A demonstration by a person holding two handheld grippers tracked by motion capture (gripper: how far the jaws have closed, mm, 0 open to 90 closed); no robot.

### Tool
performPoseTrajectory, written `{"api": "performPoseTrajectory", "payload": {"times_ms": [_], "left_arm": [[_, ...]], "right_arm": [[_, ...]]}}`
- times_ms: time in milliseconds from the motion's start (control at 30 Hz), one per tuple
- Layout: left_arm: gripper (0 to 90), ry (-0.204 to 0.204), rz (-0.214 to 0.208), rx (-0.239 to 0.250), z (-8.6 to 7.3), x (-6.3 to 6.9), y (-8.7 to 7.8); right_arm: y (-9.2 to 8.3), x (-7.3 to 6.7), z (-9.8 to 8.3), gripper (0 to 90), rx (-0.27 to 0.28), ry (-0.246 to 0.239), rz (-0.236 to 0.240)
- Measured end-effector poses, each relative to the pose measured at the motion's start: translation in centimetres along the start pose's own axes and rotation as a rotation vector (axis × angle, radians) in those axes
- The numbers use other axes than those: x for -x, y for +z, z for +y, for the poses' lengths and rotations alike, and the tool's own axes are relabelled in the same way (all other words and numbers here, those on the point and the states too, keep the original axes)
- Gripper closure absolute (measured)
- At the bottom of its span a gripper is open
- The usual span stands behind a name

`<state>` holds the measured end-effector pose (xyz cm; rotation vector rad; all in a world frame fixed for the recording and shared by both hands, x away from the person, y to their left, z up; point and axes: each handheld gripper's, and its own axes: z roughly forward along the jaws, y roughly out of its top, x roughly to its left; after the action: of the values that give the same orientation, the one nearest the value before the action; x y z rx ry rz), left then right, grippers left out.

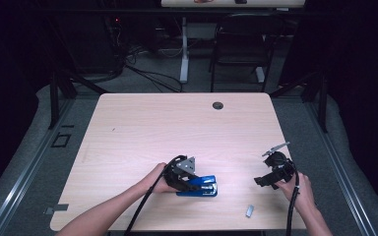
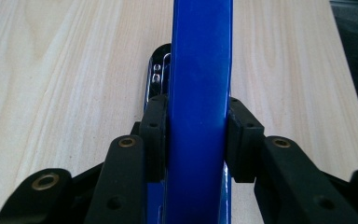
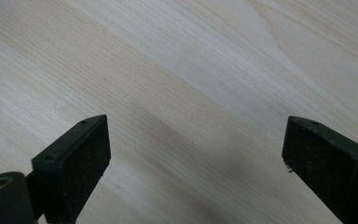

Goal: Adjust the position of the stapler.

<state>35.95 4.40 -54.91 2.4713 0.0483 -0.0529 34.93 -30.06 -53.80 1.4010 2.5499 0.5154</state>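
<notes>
On the left of the high view, the left gripper point(image 1: 197, 185) lay low over the near part of the table point(image 1: 177, 123), its jaws clamped on a blue stapler point(image 1: 203, 187) that rested on the wood a little left of the table's middle and close to the near edge. The left gripper view gave what the high view could not: both black pads point(image 2: 154, 135) pressed flat against the sides of the stapler's point(image 2: 199, 112) glossy blue top, with a shiny metal part point(image 2: 157, 74) of it peeking out on the left beyond the pads. Whether the stapler held any staples could not be told.

Further right, a small grey metal piece point(image 1: 249, 211) lay alone on the table near the front edge, apart from the stapler and between the two hands.

At the right, the right gripper point(image 1: 265, 182) hung over the table near its right edge, tilted toward the middle. In the right gripper view its jaws stood wide apart with nothing between them, over bare pale wood point(image 3: 191, 93).

The far half of the table lay bare apart from a small round cable hole point(image 1: 218, 105) near the back edge, leaving broad room there. Beyond that edge stood a dark chair point(image 1: 241, 44).
</notes>
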Motion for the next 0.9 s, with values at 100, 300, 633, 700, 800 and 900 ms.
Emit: {"api": "performPoseTrajectory", "payload": {"times_ms": [100, 300, 633, 700, 800, 900], "left_arm": [[63.7, -0.011, 0.007, -0.005, 0.5, 0.2, 0.6], [54.9, -0.022, 0.03, -0.004, 2.0, 0.7, 1.3], [50.5, -0.027, 0.098, -0.007, 4.0, 1.9, 1.9], [51.1, -0.031, 0.086, -0.016, 4.1, 1.8, 2.0], [54.4, -0.038, 0.102, -0.009, 4.1, 1.8, 2.2], [56.5, -0.039, 0.112, -0.001, 4.1, 1.9, 2.2]], "right_arm": [[0.0, -0.5, 0.2, 7.7, 0.008, -0.007, 0.005], [-0.2, -0.9, 0.4, 8.1, 0.011, -0.019, 0.007], [-0.4, -1.7, 0.7, 8.7, 0.043, -0.012, 0.045], [-0.4, -1.9, 0.9, 8.9, 0.051, -0.012, 0.058], [-0.5, -2.2, 1.1, 9.2, 0.057, -0.016, 0.073], [-0.5, -2.6, 1.1, 9.9, 0.062, -0.019, 0.09]]}}
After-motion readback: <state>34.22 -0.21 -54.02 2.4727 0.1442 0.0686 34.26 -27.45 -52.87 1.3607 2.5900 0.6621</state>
